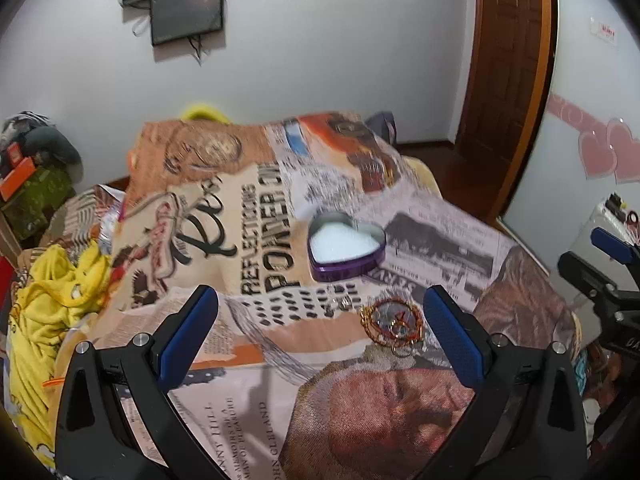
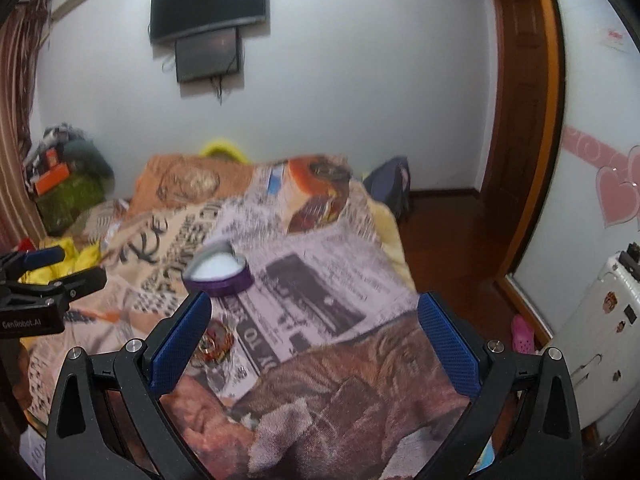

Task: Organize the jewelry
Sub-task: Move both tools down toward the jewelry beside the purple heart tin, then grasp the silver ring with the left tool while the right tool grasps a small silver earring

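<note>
Both grippers hang empty, jaws wide apart: the left gripper (image 1: 320, 340) and the right gripper (image 2: 314, 344) over the printed blanket (image 1: 248, 344). The gold-and-red bracelets (image 1: 394, 322) lie just beside the open heart tin (image 1: 346, 246), untouched. Picking hasn't begun, I'd say; next comes lowering onto the bracelets and pinching gently.
</note>
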Tool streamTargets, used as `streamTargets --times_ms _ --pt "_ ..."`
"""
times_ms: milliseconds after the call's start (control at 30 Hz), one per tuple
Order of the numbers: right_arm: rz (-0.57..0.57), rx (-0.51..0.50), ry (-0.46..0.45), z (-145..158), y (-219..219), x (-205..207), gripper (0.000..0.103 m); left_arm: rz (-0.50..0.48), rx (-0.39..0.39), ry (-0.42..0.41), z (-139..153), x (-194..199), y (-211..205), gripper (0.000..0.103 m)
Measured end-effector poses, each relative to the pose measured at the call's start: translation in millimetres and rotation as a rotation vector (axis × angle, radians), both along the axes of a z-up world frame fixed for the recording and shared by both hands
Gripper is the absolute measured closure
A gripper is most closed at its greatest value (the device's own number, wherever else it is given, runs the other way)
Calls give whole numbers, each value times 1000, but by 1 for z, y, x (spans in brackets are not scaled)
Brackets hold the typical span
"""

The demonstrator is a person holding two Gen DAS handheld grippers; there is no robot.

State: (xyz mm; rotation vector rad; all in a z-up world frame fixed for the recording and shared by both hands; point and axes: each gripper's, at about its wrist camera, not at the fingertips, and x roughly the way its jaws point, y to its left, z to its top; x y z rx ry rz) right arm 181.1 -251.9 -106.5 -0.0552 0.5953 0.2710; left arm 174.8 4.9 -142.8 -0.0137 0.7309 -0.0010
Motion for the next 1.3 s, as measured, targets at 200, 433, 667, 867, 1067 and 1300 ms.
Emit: streamTargets --times_ms 200,433,667,867,1067,1300 --pt "18 -19 77 -28 6 16 1 -46 10 73 -25 17 -9 0" --pt "108 -39 170 -57 21 26 18 -124 17 166 -49 27 -22 0" --pt "195 -51 265 -84 36 31 45 -141 15 231 -70 31 -23 16" --pt "255 -47 309 -97 47 32 63 -192 -24 274 -83 31 -28 26" --pt "314 -45 316 -103 56 32 79 -244 -55 311 -92 34 -37 52" --pt "331 -32 314 -107 58 32 94 -266 -132 344 -99 39 -37 58"
